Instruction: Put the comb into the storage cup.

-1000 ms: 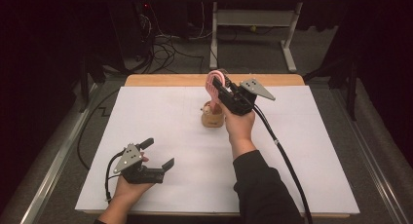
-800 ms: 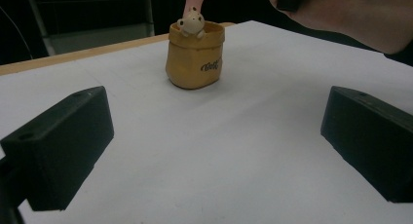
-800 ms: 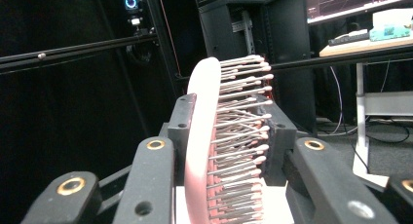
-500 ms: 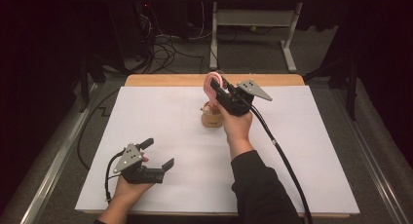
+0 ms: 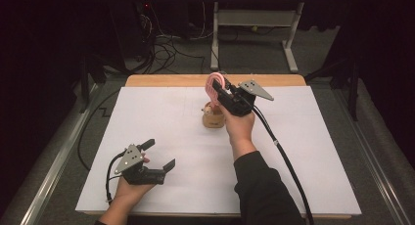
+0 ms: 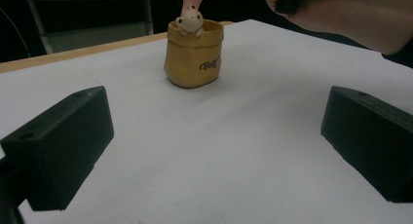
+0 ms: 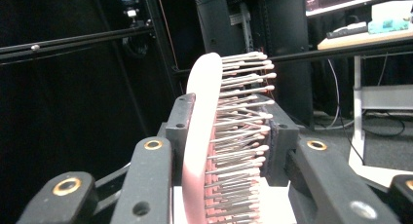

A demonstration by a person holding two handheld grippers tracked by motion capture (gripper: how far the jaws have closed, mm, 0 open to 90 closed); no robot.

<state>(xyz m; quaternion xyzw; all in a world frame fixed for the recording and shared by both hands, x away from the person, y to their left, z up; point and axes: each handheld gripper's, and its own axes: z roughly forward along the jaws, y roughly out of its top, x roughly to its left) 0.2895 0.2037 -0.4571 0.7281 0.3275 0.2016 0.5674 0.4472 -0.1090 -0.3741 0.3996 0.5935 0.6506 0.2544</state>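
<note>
The right gripper hung above the far middle of the table, its fingers clenched on the head of a pink hairbrush. In the right gripper view the fingers pressed the brush from both sides, one on the smooth back and one against the bristle tips. The brush was raised over a small tan pouch-shaped holder, which stood upright just at 6 o'clock of the brush head. A little spotted figure peeked over the holder's rim. The left gripper rested low on the table at 7 o'clock from the holder, well apart from it, its fingers spread wide with nothing between them.
</note>
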